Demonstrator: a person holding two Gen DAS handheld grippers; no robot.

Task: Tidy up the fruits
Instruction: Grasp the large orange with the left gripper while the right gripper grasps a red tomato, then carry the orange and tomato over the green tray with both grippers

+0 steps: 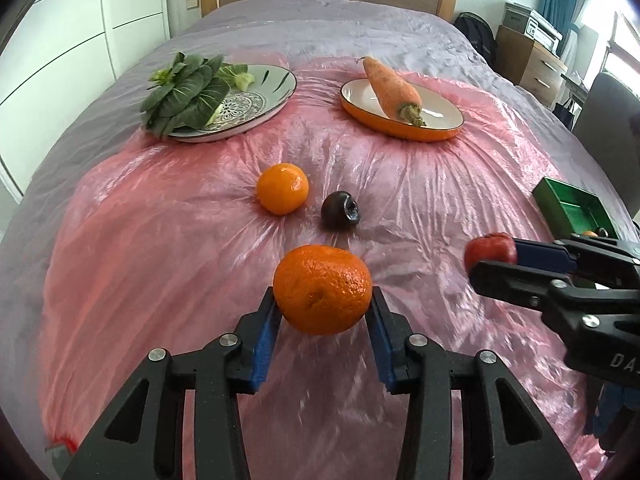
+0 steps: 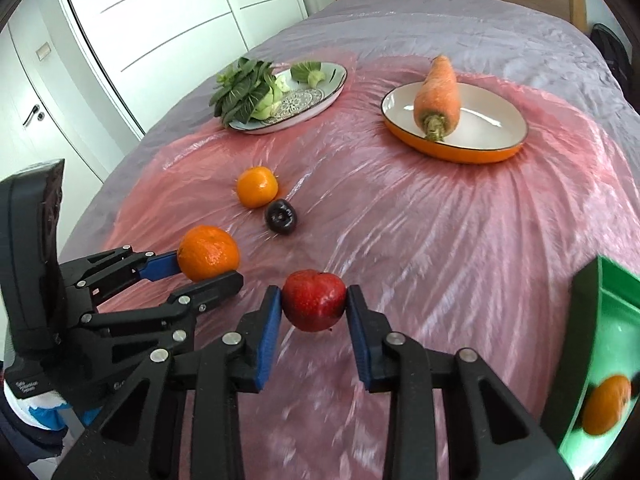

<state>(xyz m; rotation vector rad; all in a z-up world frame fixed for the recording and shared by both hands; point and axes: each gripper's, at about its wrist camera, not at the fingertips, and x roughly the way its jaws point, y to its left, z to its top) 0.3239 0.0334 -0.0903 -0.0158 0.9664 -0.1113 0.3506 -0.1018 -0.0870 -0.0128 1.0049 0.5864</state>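
Fruits are split between the two grippers, the pink plastic sheet (image 1: pixel 168 240) on the bed and a green bin. At far left, a patterned plate (image 1: pixel 260 108) carries leafy greens (image 1: pixel 188 92) that hang over its left rim. Nearer, on the sheet, a small orange (image 1: pixel 282 188) lies free, and just right of it, close but apart, sits a dark plum (image 1: pixel 341 210). Nearer still, the left gripper (image 1: pixel 323 312) has its blue pads clamped on a large orange (image 1: pixel 322 289), one pad on each side, and the fruit is clear of the sheet. To the right at the far side, an orange-rimmed dish (image 1: pixel 436 132) holds a carrot (image 1: pixel 392 88) that lies with its cut top toward the near rim and its tip past the far rim. Right of the large orange, the right gripper (image 2: pixel 314 307) has its pads pressed on a red apple (image 2: pixel 314 301), likewise lifted off the plastic. The two grippers are near each other, side by side, not touching. At the far right edge stands the green bin (image 2: pixel 584 320), open, with another orange (image 2: pixel 606 404) inside it.
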